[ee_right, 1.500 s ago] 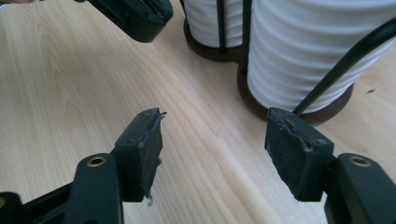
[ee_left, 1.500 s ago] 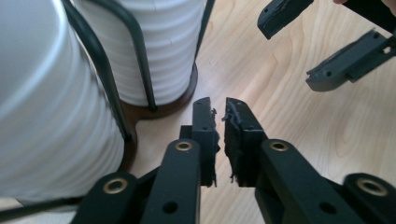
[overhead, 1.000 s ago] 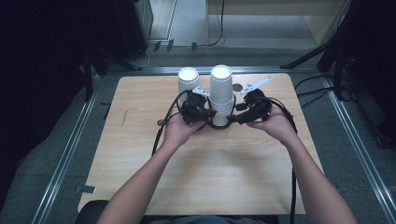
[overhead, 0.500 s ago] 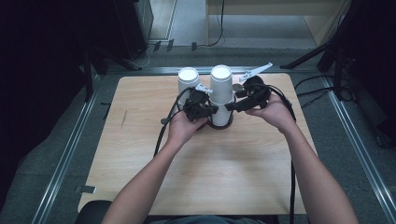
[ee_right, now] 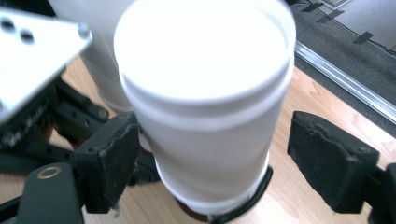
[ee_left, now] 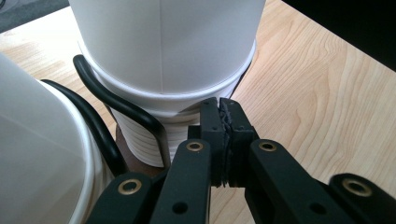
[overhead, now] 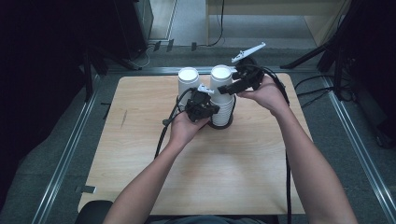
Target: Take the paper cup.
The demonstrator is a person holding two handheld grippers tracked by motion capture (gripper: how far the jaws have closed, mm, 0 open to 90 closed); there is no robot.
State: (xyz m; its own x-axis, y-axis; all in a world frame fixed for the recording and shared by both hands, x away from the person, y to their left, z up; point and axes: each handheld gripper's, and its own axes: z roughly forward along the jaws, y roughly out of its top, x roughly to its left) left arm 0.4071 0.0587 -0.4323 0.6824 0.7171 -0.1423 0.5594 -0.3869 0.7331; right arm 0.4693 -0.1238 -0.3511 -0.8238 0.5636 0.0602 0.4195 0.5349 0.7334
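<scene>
— Left gripper point(ee_left: 224, 140)?
— Jaws pressed together, empty, low against the nested cup stack point(overhead: 221, 105) in its black holder point(ee_left: 121, 109), mid wooden surface point(overhead: 140, 140).
— Right gripper point(ee_right: 212, 158)?
— Jaws spread wide, straddling the top cup point(ee_right: 205, 93); left pad touching, right apart. Second cup point(overhead: 188, 80) just beside.

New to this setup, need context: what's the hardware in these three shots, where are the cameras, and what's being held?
No robot here: a person holds a hand-operated gripper in each hand at a wooden table. One camera looks down from above; the other two ride on the grippers, looking along their black jaws. On the table stand a stack of white paper cups in a black holder and a second white cup stack beside it. The left gripper is shut, its tips against the stack's lower rims. The right gripper is open, jaws either side of the top cup, not clamped.
</scene>
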